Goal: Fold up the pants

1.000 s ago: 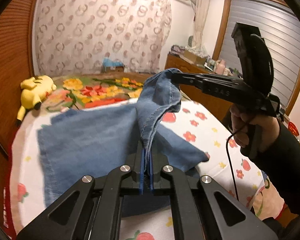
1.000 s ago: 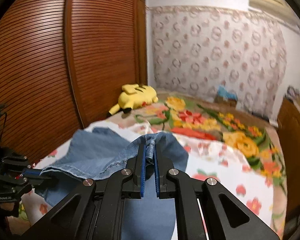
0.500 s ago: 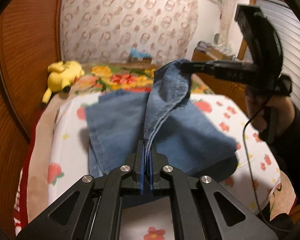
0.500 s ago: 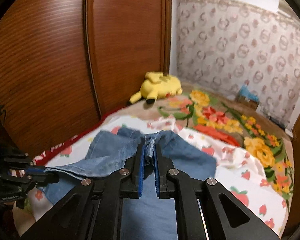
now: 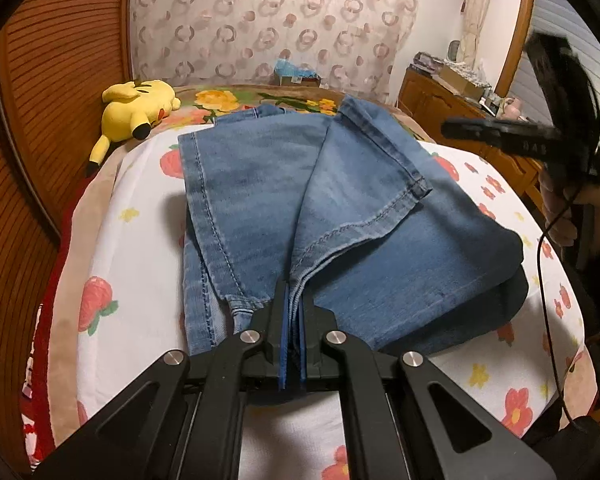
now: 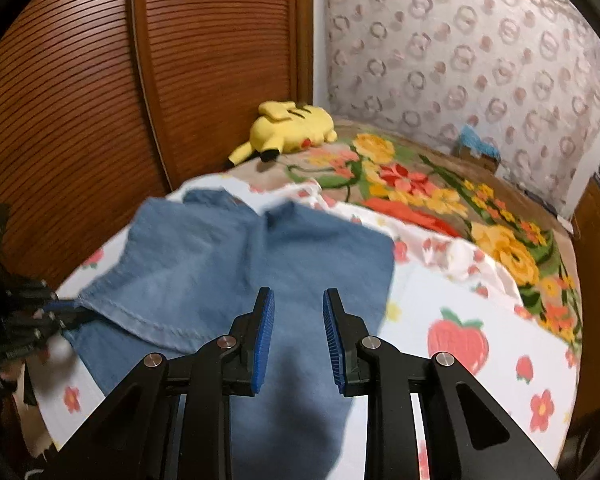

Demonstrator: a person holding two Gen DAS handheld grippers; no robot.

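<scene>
The folded pants (image 5: 340, 216) cover the middle of the bed (image 5: 140, 264); bare sheet lies open on both sides of them and along the near edge. On the left, the slatted wooden wardrobe (image 6: 100, 100) stands right against the bed and closes that side. A yellow plush toy (image 5: 138, 106) lies beyond the pants near the wardrobe. A wooden dresser (image 5: 452, 100) borders the right. The right gripper (image 6: 298, 336), its jaws opening with nothing between them, hovers over the pants' right part.

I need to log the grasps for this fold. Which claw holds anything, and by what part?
The left claw is shut on the jeans at a hem corner. The right claw is opening, nothing between its pads.
</scene>
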